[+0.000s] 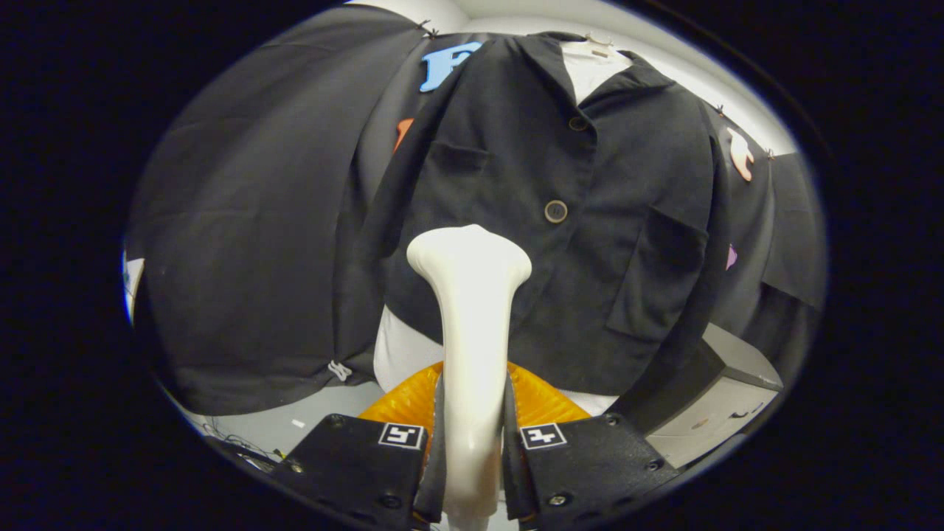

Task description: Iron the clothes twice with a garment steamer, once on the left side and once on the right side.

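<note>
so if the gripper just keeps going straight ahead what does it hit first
Probably the black jacket. The gripper is shut on the white steamer, whose head points at the jacket's front below its lower button; how near it is cannot be told.

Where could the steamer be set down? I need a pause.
The gripper is shut on the white garment steamer. Bare grey floor lies below the black cloth wall's hem, beside the orange ribbed object. Ahead it is crowded: black jacket, then a grey box beside its hem.
</note>
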`<state>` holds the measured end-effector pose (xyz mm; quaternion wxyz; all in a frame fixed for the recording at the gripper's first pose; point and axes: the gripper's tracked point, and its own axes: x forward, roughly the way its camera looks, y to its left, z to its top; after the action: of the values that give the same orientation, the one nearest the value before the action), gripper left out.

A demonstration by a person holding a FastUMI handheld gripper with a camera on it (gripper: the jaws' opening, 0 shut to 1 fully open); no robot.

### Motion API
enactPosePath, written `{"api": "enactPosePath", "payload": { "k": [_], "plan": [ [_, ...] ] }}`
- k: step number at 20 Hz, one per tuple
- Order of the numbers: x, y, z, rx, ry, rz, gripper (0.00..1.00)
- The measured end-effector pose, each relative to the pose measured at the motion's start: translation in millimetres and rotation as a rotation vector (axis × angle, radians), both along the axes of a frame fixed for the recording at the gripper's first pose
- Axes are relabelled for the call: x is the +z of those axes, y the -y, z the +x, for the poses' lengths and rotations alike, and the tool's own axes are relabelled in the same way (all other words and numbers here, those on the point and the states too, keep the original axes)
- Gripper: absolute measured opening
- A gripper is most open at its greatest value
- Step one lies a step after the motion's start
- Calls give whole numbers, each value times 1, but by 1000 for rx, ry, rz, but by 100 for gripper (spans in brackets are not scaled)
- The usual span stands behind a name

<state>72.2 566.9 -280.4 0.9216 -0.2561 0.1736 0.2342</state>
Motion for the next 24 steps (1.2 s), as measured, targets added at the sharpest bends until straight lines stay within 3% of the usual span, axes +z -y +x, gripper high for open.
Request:
{"api": "enactPosePath", "payload": {
  "k": [8,13,17,24],
  "plan": [
    [-54,29,-13,-9,-79,-91,34],
    [-61,61,-27,-31,-86,-100,34],
    [-19,101,-39,-89,-41,-28,34],
    [105,191,-38,-244,110,116,34]
  ]
}}
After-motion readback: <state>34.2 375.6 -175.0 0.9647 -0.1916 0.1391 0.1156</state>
